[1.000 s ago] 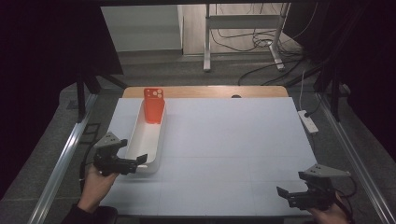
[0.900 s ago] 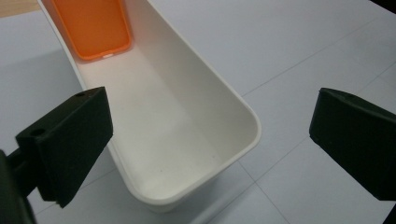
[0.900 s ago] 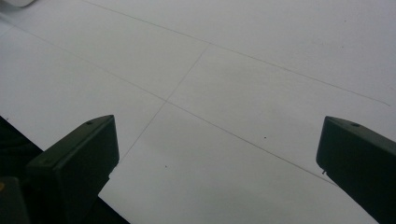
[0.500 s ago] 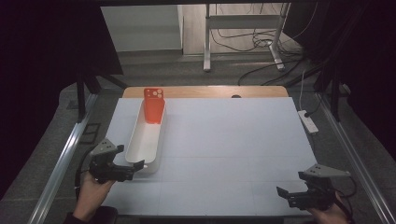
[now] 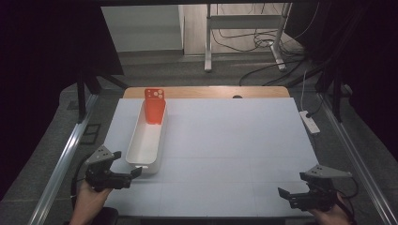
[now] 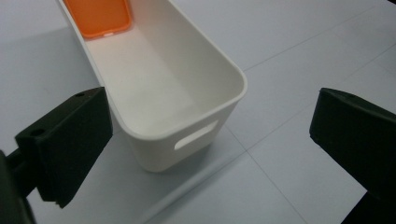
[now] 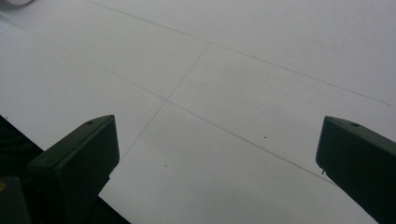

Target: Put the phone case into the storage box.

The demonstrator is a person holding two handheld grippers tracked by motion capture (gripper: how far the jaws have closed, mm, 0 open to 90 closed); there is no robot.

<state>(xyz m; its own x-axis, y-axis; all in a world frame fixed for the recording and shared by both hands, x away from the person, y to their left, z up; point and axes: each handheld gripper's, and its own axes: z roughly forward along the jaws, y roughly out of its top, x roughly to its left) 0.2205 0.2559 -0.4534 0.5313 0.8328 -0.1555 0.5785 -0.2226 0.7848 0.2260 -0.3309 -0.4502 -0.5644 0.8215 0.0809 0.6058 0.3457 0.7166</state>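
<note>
A long white bin (image 5: 146,140) lies on the left part of the white table, its near end toward me. An orange phone case (image 5: 154,105) stands tilted against the bin's far end; it also appears in the left gripper view as the phone case (image 6: 99,16) inside the bin (image 6: 187,100). My left gripper (image 5: 133,176) is open at the bin's near end, slightly left of it, touching nothing. In its own view the left gripper (image 6: 210,149) has its jaws wide apart. My right gripper (image 5: 284,194) hovers open near the front right corner, as the right gripper (image 7: 217,172) jaws stand apart over bare table.
The white table surface (image 5: 234,140) spreads between both grippers. A white power strip (image 5: 309,122) lies at the right edge. Metal rails (image 5: 70,150) run along both sides. A wooden strip (image 5: 211,92) borders the far edge, with cables on the floor beyond.
My left gripper has drawn back toward me and slightly left, away from the bin's near end. The right gripper has stayed still.
</note>
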